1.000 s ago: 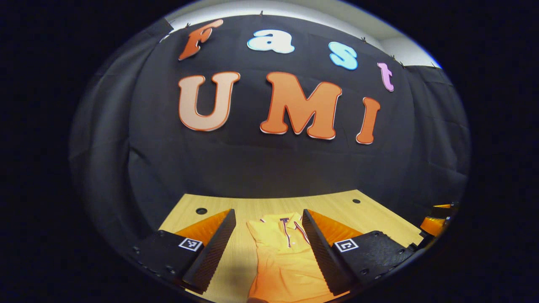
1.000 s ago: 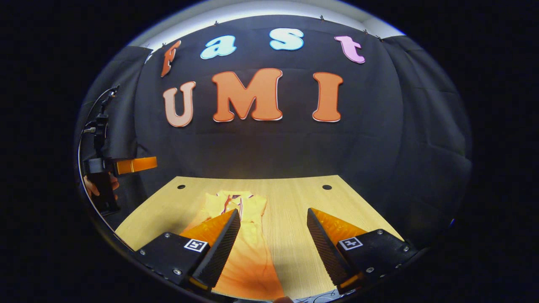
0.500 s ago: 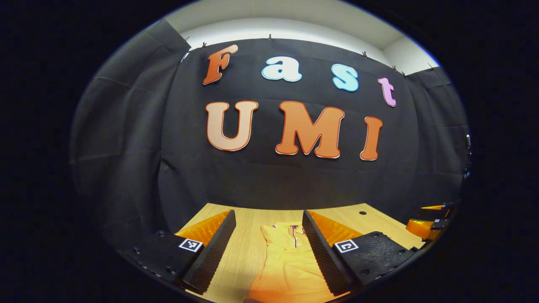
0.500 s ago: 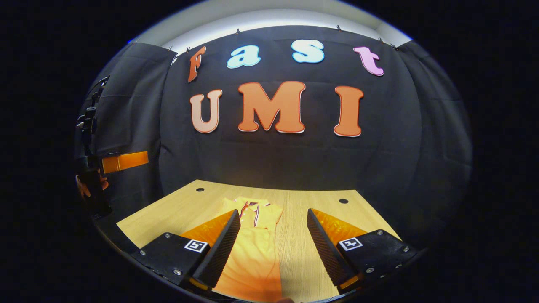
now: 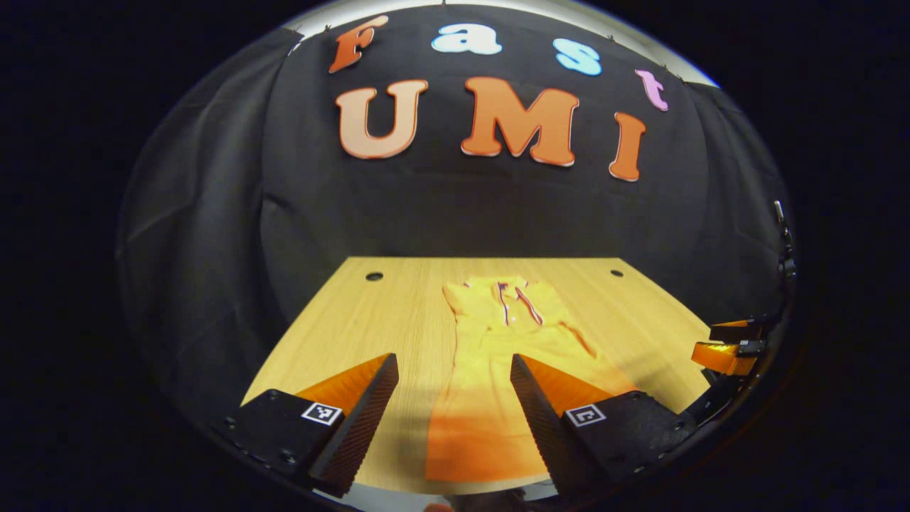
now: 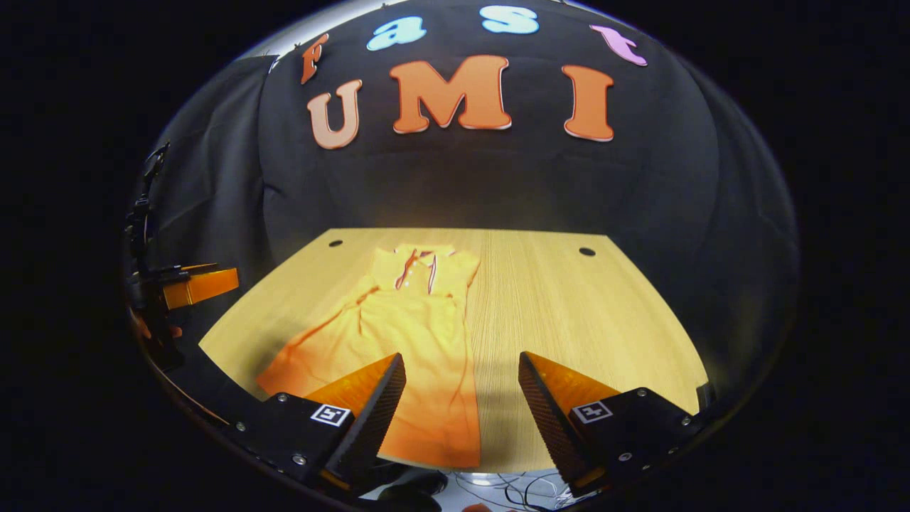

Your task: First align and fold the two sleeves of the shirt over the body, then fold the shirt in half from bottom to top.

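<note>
Lying flat on pale wood-grain worktop (image 5: 398, 313): yellow collared shirt (image 5: 498, 355), soft knit, long narrow shape. Left tool (image 5: 451, 398), right tool (image 6: 462, 398) both spread, holding nothing.

A pale wooden table (image 5: 398, 313) carries a yellow shirt (image 6: 412, 320) lying flat.

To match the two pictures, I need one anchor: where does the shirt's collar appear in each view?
Left gripper view: the collar sits just right of centre, at the shirt's far end.
Right gripper view: the collar sits left of centre, also at the far end.
Shared landmark: the two round holes near the table's far edge.
</note>
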`<control>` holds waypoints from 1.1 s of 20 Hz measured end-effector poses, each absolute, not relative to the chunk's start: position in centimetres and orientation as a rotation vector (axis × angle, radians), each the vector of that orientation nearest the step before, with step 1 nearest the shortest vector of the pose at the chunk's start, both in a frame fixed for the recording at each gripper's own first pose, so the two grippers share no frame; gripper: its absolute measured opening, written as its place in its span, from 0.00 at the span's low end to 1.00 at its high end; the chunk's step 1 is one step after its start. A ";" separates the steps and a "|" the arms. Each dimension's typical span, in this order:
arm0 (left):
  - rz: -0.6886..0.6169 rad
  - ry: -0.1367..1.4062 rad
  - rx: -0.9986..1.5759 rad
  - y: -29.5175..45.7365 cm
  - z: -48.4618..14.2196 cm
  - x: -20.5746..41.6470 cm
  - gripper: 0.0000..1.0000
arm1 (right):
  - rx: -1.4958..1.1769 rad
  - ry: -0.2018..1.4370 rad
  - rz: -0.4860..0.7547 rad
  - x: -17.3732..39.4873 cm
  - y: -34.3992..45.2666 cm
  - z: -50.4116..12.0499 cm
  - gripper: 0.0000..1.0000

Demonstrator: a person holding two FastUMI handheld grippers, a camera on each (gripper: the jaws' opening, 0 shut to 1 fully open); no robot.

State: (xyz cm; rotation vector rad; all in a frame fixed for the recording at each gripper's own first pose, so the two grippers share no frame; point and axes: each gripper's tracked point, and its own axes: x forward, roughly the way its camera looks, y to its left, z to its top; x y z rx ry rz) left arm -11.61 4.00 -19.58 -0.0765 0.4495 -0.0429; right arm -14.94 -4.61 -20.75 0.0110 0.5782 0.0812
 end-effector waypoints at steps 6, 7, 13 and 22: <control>-0.075 0.723 -0.023 3.9 -29.5 -13.0 0.98 | 0.040 0.835 0.062 -18.3 -4.5 -30.0 0.98; -0.080 0.774 -0.020 4.0 -30.8 -13.1 0.99 | 0.045 0.877 0.059 -18.7 -4.2 -30.9 0.98; -0.086 1.003 -0.025 5.0 -37.3 -14.4 0.99 | 0.036 1.007 0.077 -20.2 -3.4 -34.2 0.98; -0.110 1.138 -0.029 4.1 -38.7 -15.1 0.74 | -0.031 1.158 0.075 -20.3 -1.9 -35.3 0.71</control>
